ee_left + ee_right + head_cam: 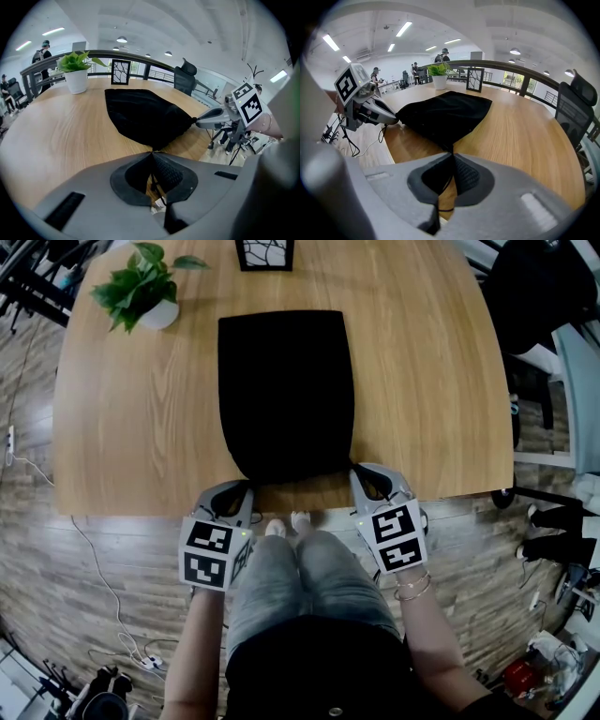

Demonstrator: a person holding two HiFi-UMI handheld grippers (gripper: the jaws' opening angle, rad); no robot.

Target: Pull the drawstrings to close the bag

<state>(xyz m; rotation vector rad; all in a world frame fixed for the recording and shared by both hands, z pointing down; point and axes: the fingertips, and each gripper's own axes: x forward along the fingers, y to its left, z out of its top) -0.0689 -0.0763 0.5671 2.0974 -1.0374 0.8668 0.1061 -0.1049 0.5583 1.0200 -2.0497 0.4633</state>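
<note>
My left gripper [246,488] is clamped on the left drawstring [156,186], a thin black cord at the near left corner of the black drawstring bag [286,395]. My right gripper [359,472] pinches the right drawstring [446,186] at the near right corner. The bag lies on the wooden table [422,381], just ahead of both tips.
</note>
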